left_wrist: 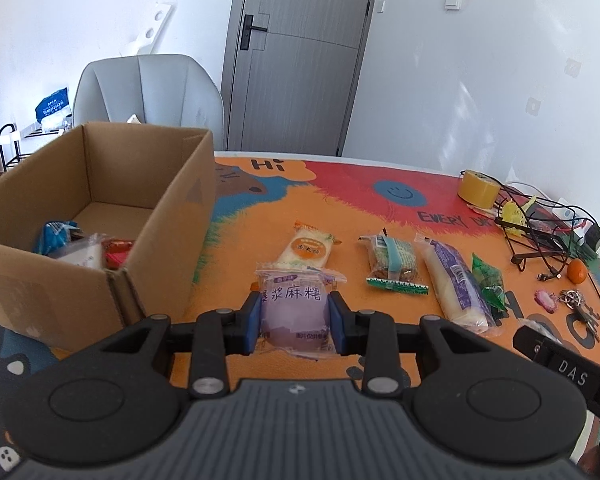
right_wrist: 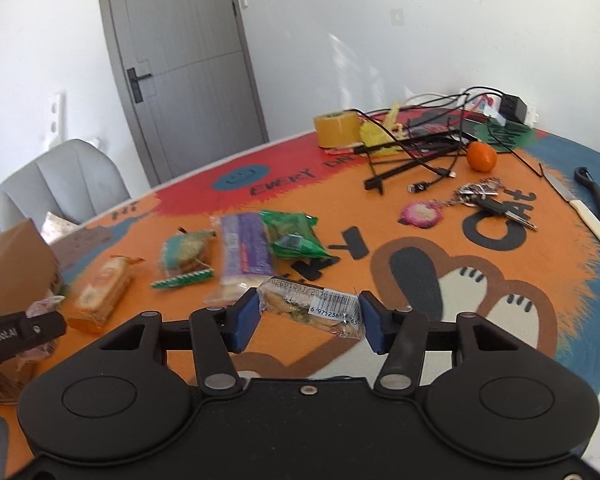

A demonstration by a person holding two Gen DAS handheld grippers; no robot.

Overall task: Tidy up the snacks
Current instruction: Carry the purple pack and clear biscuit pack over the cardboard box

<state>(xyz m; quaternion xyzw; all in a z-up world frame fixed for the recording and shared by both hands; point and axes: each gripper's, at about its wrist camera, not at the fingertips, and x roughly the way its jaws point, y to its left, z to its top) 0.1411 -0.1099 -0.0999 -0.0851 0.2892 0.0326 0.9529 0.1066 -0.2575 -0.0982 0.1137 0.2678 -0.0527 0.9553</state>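
Note:
My left gripper (left_wrist: 295, 320) is shut on a purple mochi packet (left_wrist: 294, 312), held just right of the open cardboard box (left_wrist: 168, 216), which holds a few snacks (left_wrist: 80, 246). My right gripper (right_wrist: 308, 314) is shut on a clear barcoded biscuit packet (right_wrist: 312, 308) above the mat. On the mat lie an orange cracker pack (left_wrist: 308, 250) (right_wrist: 100, 292), a green-edged biscuit pack (left_wrist: 392, 264) (right_wrist: 184, 256), a long purple pack (left_wrist: 456, 280) (right_wrist: 244, 252) and a green packet (left_wrist: 488, 284) (right_wrist: 294, 236).
Yellow tape roll (right_wrist: 336, 128), tangled cables with a black stand (right_wrist: 424, 136), a mandarin (right_wrist: 481, 156), keys with a pink charm (right_wrist: 476, 196), a knife (right_wrist: 580, 208) and a peeler (right_wrist: 598, 196) sit at the far right. A grey chair (left_wrist: 152, 92) stands behind the box.

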